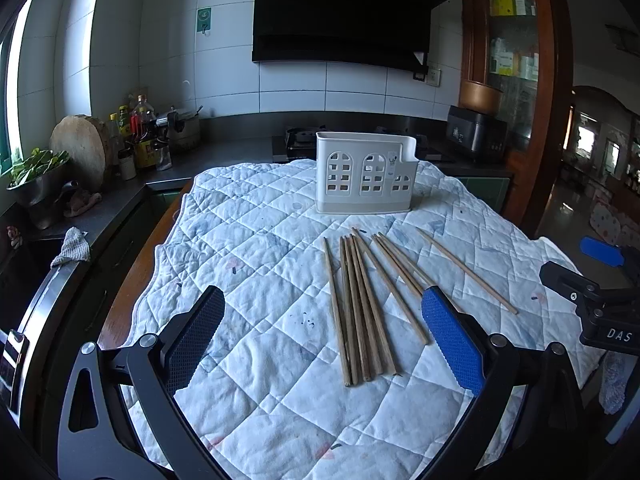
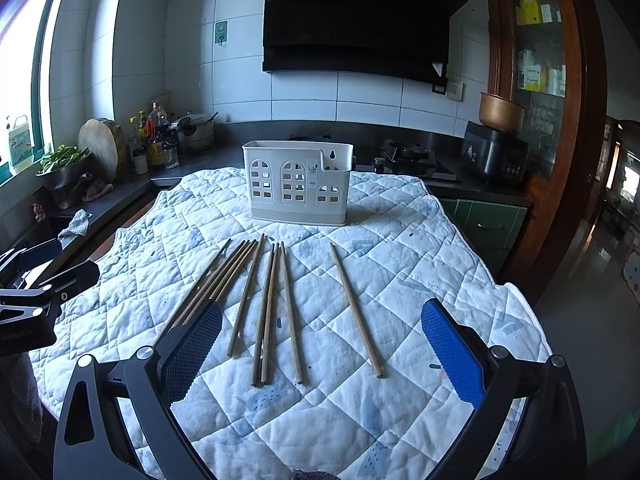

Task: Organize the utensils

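Nine or so wooden chopsticks (image 2: 276, 312) lie loose on the quilted cloth (image 2: 400, 240) covering the table, fanned out at about six o'clock from the white utensil holder (image 2: 298, 184), which stands upright and appears empty. One stray chopstick (image 2: 356, 312) sits apart at three o'clock from the rest. Both claws hover over the near ends, the left claw (image 1: 324, 344) and the right claw (image 2: 320, 348) each spread wide and grasping nothing. Sorting has not begun, I judge. Risks from here: closing on the tight bunch could lift several sticks at once or roll neighbours away; the soft, wrinkled cloth may let thin sticks sink and slip the pads; a tilted stick could catch the holder's rim and tip the light holder.
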`<control>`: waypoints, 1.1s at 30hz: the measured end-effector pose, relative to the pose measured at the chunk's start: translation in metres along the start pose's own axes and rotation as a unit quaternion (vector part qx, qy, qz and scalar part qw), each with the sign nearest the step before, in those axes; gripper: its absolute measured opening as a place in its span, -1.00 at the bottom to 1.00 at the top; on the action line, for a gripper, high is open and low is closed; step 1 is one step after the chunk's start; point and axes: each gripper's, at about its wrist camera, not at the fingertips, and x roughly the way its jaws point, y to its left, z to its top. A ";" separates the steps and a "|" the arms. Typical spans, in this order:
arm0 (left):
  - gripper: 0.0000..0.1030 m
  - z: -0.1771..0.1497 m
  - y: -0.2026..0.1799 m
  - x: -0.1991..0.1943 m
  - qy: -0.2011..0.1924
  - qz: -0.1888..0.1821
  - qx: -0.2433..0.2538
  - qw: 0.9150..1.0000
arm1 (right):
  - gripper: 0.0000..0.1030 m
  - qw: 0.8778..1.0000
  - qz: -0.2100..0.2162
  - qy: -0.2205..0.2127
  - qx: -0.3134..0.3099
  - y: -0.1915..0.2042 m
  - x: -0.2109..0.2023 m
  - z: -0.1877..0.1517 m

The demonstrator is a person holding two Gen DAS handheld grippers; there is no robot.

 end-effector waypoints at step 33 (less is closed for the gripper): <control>0.91 0.004 0.003 0.010 0.010 0.000 -0.010 1.000 | 0.88 1.000 0.011 -0.011 -0.002 0.001 0.004 0.001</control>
